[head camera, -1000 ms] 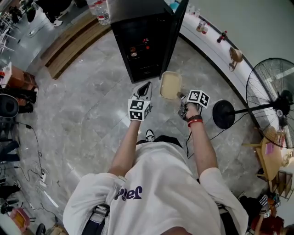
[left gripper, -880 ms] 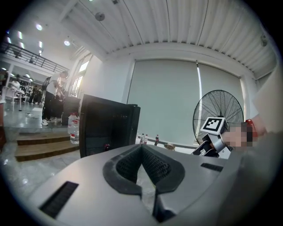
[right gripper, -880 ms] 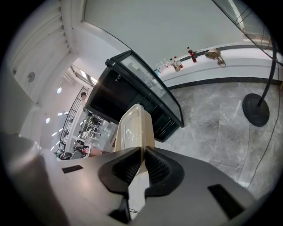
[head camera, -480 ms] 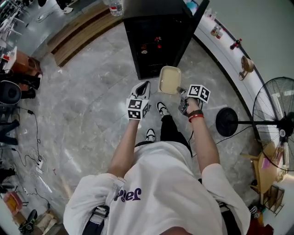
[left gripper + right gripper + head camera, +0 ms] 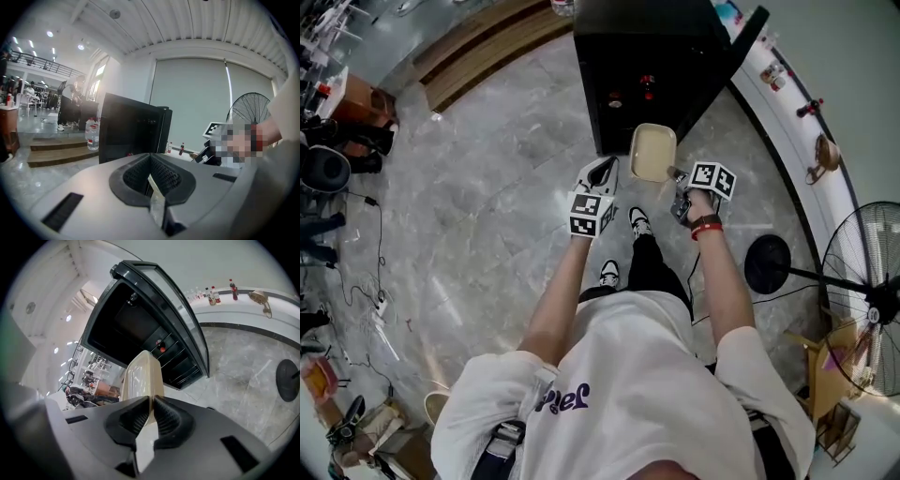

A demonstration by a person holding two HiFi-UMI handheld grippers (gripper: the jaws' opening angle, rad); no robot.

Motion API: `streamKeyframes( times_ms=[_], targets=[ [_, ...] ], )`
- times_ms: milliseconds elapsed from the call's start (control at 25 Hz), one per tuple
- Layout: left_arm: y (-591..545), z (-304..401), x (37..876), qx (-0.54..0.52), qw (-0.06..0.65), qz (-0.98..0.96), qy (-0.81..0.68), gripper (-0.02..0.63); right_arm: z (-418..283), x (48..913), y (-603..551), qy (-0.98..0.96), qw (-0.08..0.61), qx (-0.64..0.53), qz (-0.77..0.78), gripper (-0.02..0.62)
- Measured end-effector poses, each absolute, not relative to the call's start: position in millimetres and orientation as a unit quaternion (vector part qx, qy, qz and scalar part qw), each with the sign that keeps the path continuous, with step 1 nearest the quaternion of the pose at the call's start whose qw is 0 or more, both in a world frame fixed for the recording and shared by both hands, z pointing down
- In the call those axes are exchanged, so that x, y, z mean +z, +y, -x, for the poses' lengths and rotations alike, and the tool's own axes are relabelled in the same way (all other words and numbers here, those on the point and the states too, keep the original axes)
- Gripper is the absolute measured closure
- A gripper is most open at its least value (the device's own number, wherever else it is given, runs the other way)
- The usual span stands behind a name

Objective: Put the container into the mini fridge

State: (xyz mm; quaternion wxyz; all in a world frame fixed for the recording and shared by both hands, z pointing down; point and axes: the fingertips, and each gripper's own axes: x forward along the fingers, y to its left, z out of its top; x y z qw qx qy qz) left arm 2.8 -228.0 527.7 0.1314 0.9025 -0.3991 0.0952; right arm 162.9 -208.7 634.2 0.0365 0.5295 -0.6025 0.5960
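The black mini fridge (image 5: 652, 70) stands on the floor with its door (image 5: 742, 42) swung open to the right; red items show on a shelf inside. A beige, shallow plastic container (image 5: 652, 153) hangs just in front of the fridge's opening. My right gripper (image 5: 678, 176) is shut on its near rim. In the right gripper view the container (image 5: 143, 376) rises on edge from between the closed pads of that gripper (image 5: 151, 411), with the fridge (image 5: 140, 324) behind it. My left gripper (image 5: 600, 175) is level with it on the left, shut and empty (image 5: 152, 180).
A pedestal fan (image 5: 862, 300) with a round base (image 5: 768, 263) stands to the right. A white ledge (image 5: 787, 84) with small bottles curves behind the fridge door. Wooden steps (image 5: 487, 47) lie at the left rear, with water bottles (image 5: 92, 136) beside the fridge. The person's shoes (image 5: 639, 221) are below the grippers.
The person has stepped toward the fridge. Both grippers and the container are now closer to its opening. The grip on the container is unchanged.
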Motion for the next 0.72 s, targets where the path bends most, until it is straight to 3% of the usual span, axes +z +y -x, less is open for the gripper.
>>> streamKeyframes(
  times_ms=[720],
  targets=[
    [-290, -3, 556, 0.105, 0.137, -0.894, -0.414, 0.588, -157, 659, -317, -0.629, 0.058, 0.585, -0.509, 0.549]
  ],
)
